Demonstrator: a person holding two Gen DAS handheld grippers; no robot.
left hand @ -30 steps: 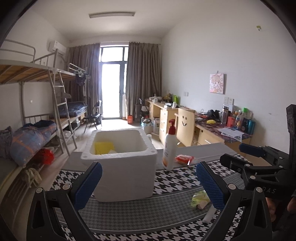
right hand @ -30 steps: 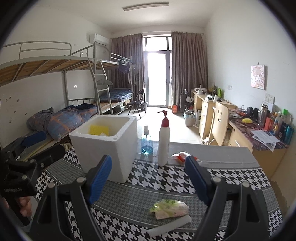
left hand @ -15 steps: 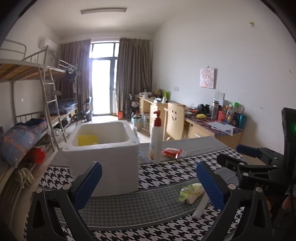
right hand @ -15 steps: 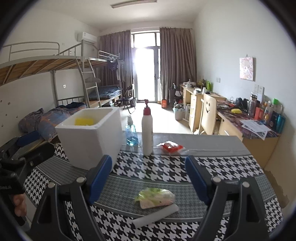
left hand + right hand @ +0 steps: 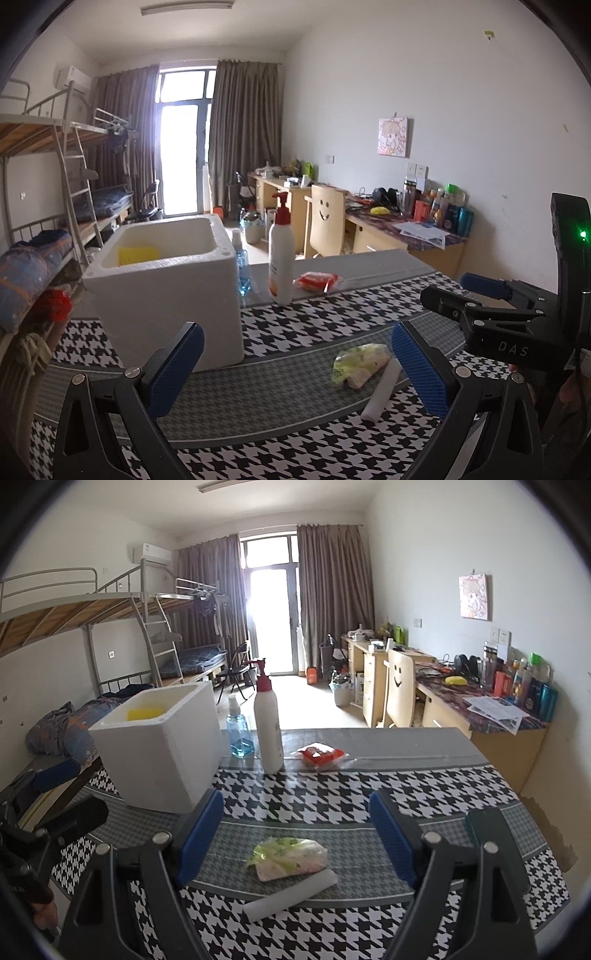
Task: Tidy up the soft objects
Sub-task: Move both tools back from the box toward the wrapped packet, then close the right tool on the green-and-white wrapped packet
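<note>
On the table: a black-and-white houndstooth cloth (image 5: 332, 797) with grey bands covers the top, and everything of the task sits on it.
Left gripper (image 5: 297, 363): jaws spread wide, blue pads (image 5: 173, 371) apart with nothing between them — it hangs above the near part of the cloth, in front of the foam box.
Right gripper (image 5: 295, 840): also wide open and holding nothing; the green tissue pack lies on the cloth in the gap between its 2 fingers, not touched by either pad.
Green tissue pack (image 5: 290, 857): a soft, crumpled packet, lying flat on a grey band; in the left wrist view it sits just beside the right-hand pad (image 5: 360, 363).
White roll (image 5: 290, 895): a pale cylinder lying on its side, touching the near edge of the tissue pack.
Foam box (image 5: 166, 284): white, open-topped, standing at the left of the table — a yellow item (image 5: 137, 255) lies inside it; what kind of item, I cannot tell.
Red packet (image 5: 320, 755): a clear-wrapped red pack at the far side of the table, well apart from both grippers.
Pump bottle (image 5: 268, 720): white with a red pump, upright, between the box and the red packet.
Blue-liquid bottle (image 5: 239, 731): small, clear, upright, just beside the pump bottle and the box.
</note>
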